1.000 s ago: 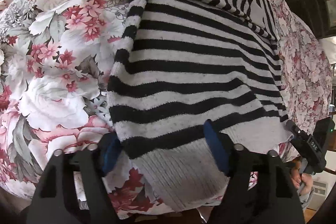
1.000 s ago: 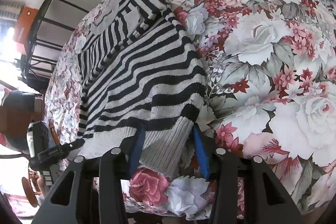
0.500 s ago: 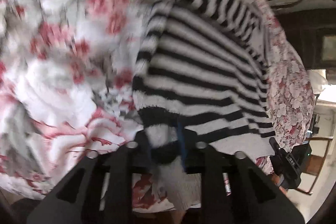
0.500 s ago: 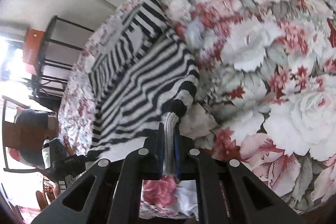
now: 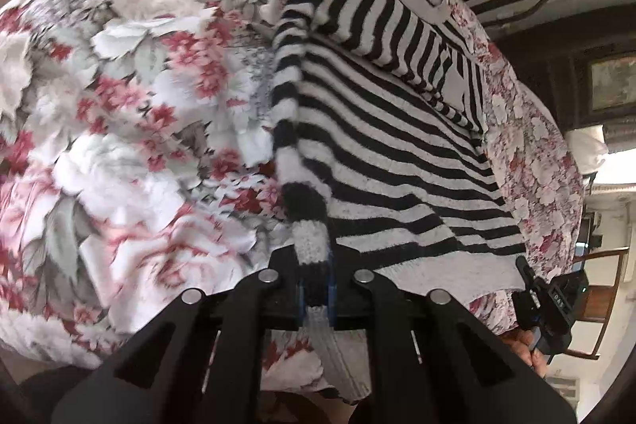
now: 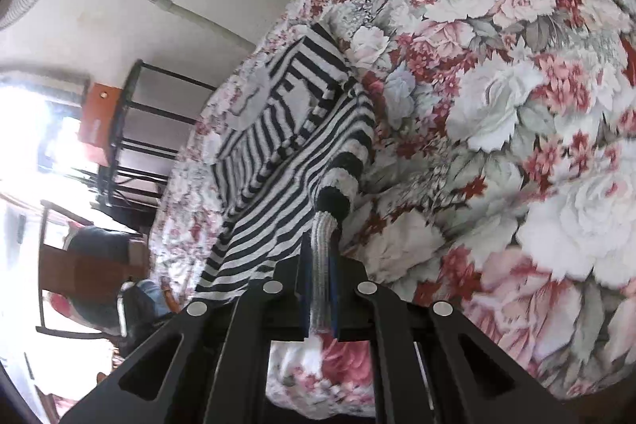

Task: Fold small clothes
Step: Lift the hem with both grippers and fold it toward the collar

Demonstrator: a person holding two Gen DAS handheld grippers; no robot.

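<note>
Striped sweater (image 5: 397,146) lies spread on a floral bedspread (image 5: 119,106), filling the centre and upper right of the left wrist frame, sleeves apparently already turned in. Left gripper (image 5: 316,289) is clenched on one corner of the ribbed hem; right gripper (image 6: 320,289), at lower centre of its own frame, pinches the other. Judging by this, the bottom-to-top fold is only starting.

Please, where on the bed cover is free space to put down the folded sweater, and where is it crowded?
Free: the wide floral bed cover left of the striped sweater in the left wrist view, and the cover on the sweater's right in the right wrist view. Crowded: the near edge, where both tools, left and right, pinch the hem.
</note>
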